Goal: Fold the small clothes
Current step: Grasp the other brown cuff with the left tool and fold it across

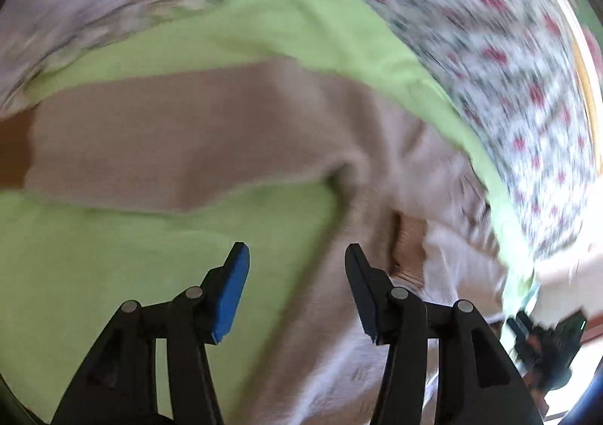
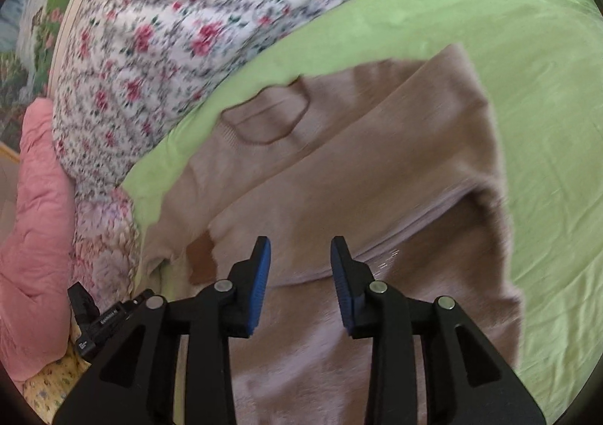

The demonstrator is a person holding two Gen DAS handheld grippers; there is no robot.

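A beige knitted garment [image 1: 181, 135] lies partly folded on a light green sheet [image 1: 94, 274]; the left wrist view is blurred. My left gripper [image 1: 297, 251] hangs open above the garment's edge with nothing between its blue pads. In the right wrist view the same beige garment [image 2: 358, 168] shows a neck opening [image 2: 267, 120] and a sleeve laid across its body. My right gripper [image 2: 300, 248] stands open just over the cloth, its pads apart and empty. The other gripper's black body [image 2: 90, 319] peeks in at the lower left.
A floral quilt [image 2: 169, 33] runs along the far side of the green sheet [image 2: 527, 123]. A pink cushion [image 2: 34, 244] lies at the left. A wooden bed edge [image 2: 75, 10] curves behind the quilt. The right gripper's dark body [image 1: 546, 346] shows at the lower right.
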